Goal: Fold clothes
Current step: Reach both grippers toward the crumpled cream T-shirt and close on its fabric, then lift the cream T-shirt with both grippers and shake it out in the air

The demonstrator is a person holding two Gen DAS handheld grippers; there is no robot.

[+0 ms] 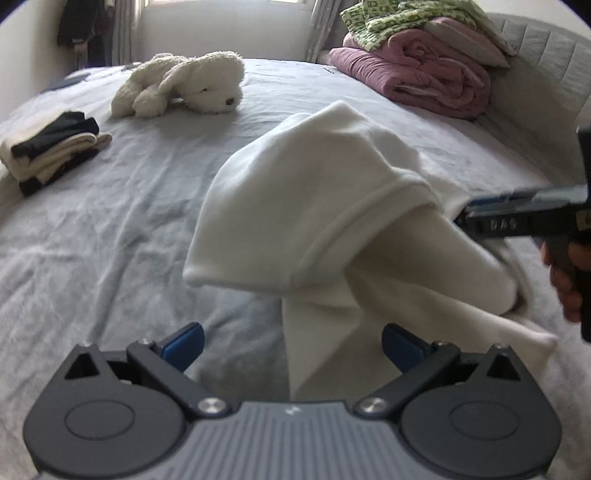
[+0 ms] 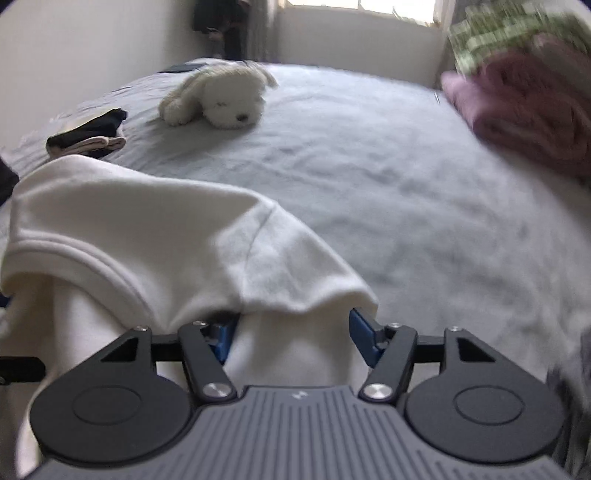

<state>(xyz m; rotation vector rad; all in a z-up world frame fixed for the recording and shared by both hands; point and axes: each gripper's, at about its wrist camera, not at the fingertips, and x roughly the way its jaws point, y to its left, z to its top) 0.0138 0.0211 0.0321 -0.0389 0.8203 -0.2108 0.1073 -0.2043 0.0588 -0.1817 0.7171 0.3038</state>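
Right tool (image 2: 291, 332), jaws spread with cloth between and draped over them, carries the white T-shirt (image 1: 295, 206) above the bed (image 1: 110, 229); our left tool (image 1: 291, 347) waits spread and empty, presumably to catch the hanging sleeve.

white garment (image 1: 295, 206), pink quilt (image 1: 417, 74), green-patterned cloth (image 1: 391, 22)
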